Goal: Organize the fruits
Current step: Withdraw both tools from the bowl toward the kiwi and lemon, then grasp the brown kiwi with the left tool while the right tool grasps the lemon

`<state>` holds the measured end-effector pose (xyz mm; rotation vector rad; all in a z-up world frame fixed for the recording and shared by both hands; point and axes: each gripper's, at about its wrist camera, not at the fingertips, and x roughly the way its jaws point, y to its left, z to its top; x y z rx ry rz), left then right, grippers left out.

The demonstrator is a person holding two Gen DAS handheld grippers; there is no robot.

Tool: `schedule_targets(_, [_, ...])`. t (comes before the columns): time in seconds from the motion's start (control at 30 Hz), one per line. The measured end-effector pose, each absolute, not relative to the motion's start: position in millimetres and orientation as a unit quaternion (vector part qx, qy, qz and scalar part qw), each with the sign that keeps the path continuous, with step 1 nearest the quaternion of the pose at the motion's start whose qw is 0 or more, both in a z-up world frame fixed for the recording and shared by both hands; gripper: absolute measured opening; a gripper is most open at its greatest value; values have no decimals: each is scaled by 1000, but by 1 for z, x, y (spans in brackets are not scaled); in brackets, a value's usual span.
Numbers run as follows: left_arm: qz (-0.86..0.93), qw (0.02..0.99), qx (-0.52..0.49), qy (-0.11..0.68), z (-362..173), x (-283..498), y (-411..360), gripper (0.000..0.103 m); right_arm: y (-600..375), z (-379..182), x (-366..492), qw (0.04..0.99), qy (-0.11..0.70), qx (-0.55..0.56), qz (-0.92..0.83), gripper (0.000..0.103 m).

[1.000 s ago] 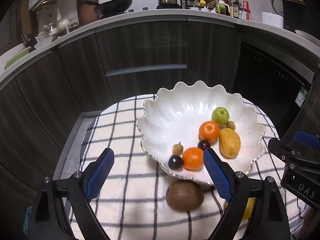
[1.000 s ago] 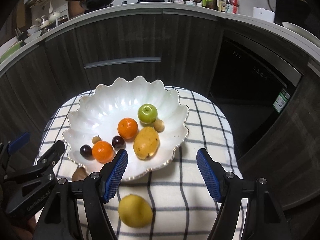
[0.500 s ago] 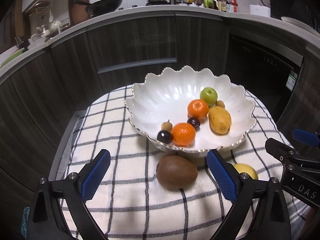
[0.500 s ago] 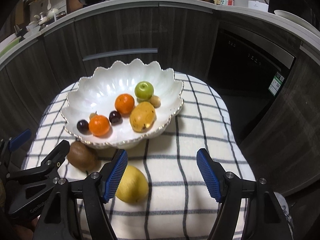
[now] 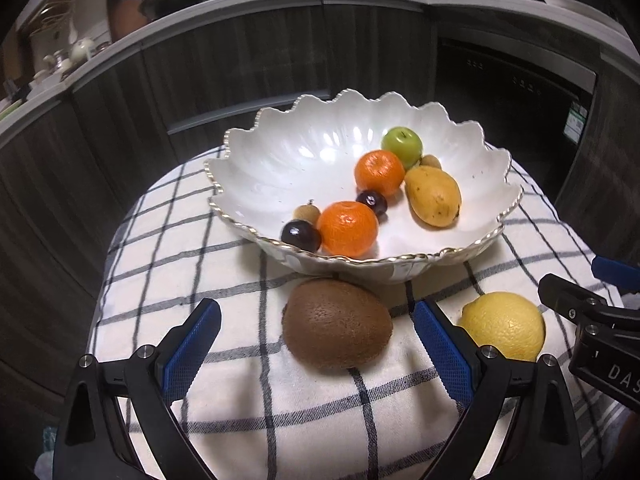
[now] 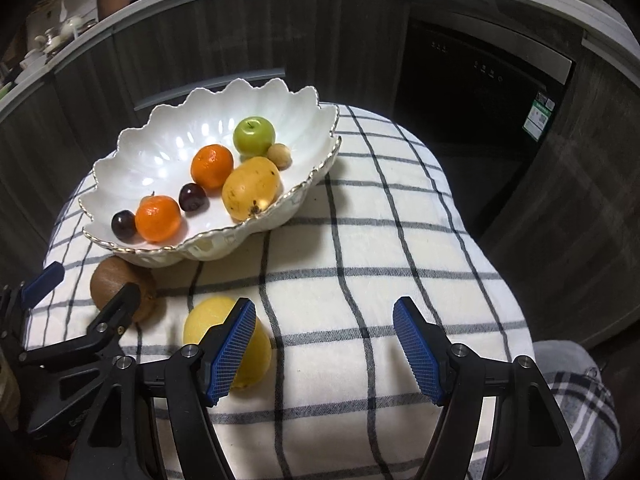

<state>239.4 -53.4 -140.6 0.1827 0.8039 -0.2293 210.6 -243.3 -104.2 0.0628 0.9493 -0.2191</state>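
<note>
The left hand-held gripper, its jaws just opened wider and spread, has the kiwi between its pads, untouched. Settle lower before closing gently. The right hand-held gripper, spread and empty, has the lemon beside its left finger: shift left.

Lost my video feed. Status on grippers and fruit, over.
Left gripper open, jaws just widened, kiwi between them, untouched. Right gripper open, empty, lemon behind its left finger. Both fruits outside bowl. Nothing in the way.

Kiwi partly behind left gripper; lemon behind right pad
</note>
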Motion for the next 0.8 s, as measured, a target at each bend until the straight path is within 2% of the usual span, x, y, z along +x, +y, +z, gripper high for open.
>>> schedule_targets(0.47, [-139,903,99,394,-162,250,-62,97,-240,-111,216,881,458,25,-118,72])
schedule_targets(0.57, [-141,902,97,396,-164,253,-61,90,-238,-111,216,881,457,18,-120,72])
schedule_targets(0.73, [-151,895,92,410,-169,259,-61,69,-239,-113,219,879,460,16,-126,72])
schedule_targets(0.8, [-147,894,96,413,-170,259,-63,67,-239,-114,219,878,461,14,-128,72])
